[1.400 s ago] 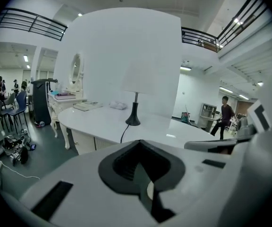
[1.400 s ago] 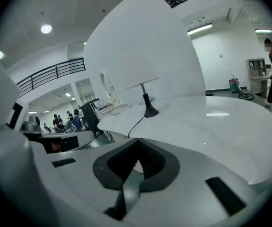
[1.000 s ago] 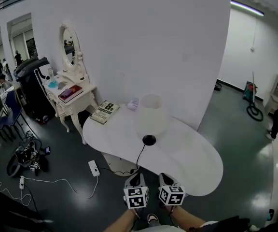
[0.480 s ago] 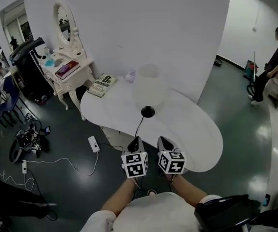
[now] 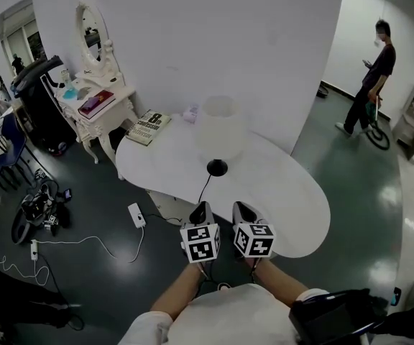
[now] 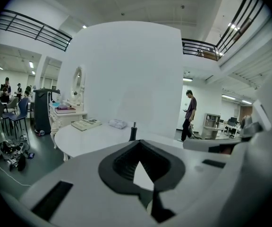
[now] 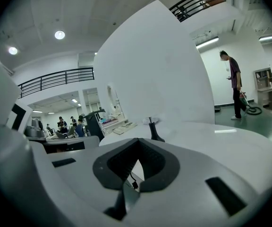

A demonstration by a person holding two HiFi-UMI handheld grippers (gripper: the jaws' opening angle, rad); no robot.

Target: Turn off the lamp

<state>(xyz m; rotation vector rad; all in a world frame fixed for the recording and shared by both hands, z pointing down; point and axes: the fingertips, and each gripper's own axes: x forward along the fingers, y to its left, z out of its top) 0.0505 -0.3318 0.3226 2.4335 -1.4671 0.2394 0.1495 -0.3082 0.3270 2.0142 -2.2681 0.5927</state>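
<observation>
The lamp has a white shade [image 5: 221,126] on a black base [image 5: 217,167] and stands on the white oval table [image 5: 286,200]. Its black cord [image 5: 205,189] runs from the base over the near table edge. My left gripper [image 5: 202,210] and right gripper [image 5: 241,208] hover side by side just short of that edge, both aimed at the lamp. Both are shut with nothing held. In the left gripper view the lamp stem [image 6: 133,132] rises beyond the shut left gripper [image 6: 143,174]. In the right gripper view the base [image 7: 154,133] stands beyond the right gripper [image 7: 133,167].
A book [image 5: 148,126] and a small pale bundle [image 5: 190,113] lie at the table's far left. A white vanity with a mirror [image 5: 95,99] stands left of it. A power strip [image 5: 136,215] and cables lie on the floor. A person [image 5: 371,77] stands far right.
Both grippers have come up and closer to the table's near edge, mostly in the first half second. The head view has shifted. A person in the background walked at the right.
</observation>
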